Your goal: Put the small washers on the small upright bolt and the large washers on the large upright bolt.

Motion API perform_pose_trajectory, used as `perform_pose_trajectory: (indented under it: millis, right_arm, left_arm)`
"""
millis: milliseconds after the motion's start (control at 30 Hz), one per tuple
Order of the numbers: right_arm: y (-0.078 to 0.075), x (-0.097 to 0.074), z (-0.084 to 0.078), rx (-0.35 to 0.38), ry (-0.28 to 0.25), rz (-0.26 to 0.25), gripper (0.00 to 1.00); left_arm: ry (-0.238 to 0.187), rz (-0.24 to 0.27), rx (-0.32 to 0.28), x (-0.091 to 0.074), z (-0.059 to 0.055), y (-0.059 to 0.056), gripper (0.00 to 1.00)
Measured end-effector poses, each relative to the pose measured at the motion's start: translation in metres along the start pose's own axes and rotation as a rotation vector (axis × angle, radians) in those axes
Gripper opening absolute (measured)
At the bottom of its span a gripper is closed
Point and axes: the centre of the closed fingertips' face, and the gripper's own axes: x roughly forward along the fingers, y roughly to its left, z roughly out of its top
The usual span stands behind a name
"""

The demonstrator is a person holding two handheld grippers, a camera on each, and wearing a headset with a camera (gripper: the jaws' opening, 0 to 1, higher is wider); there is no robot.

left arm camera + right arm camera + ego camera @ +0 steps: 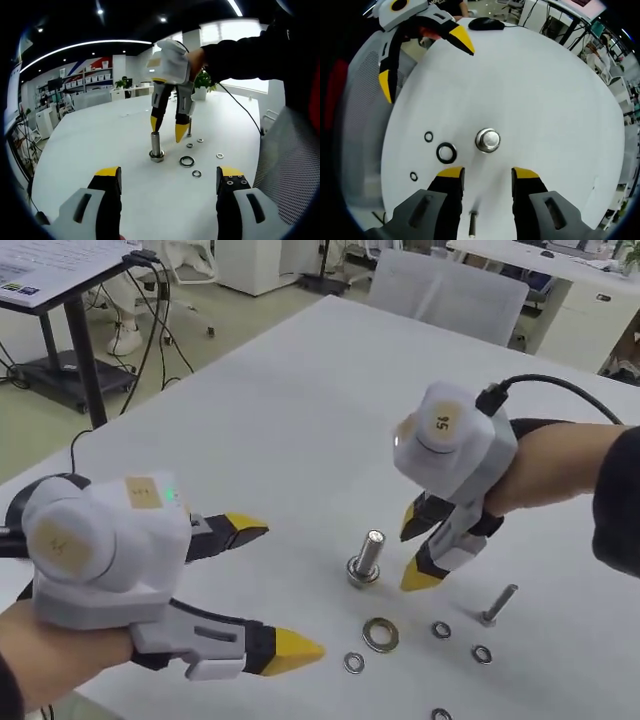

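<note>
The large bolt (367, 556) (156, 147) (487, 140) stands upright on the white table. Just to its right my right gripper (415, 552) (167, 131) (488, 173) hangs open and empty, tips pointing down. The small bolt (497, 605) (472, 223) stands further right. One large washer (380, 634) (187, 161) (446, 152) lies flat in front of the large bolt. Small washers (353, 662) (196, 174) (428, 136) lie scattered around it, one of them (482, 653) near the small bolt. My left gripper (270, 588) (168, 173) (423, 62) is open and empty, left of the large bolt.
The white table (300, 410) stretches far beyond the bolts. A grey chair (450, 290) stands at its far edge. A black cable (560, 390) runs from my right gripper. A desk leg with cables (85, 360) stands on the floor to the left.
</note>
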Motion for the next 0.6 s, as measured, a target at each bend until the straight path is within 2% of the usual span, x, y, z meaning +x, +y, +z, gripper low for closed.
perform_pose_trajectory:
  millis: [600]
  right_arm:
    - [0.021,-0.001,-0.008,0.006,-0.024,0.011,0.39]
  left_arm:
    - [0.016,0.000,0.018,0.001,0.007,0.002,0.77]
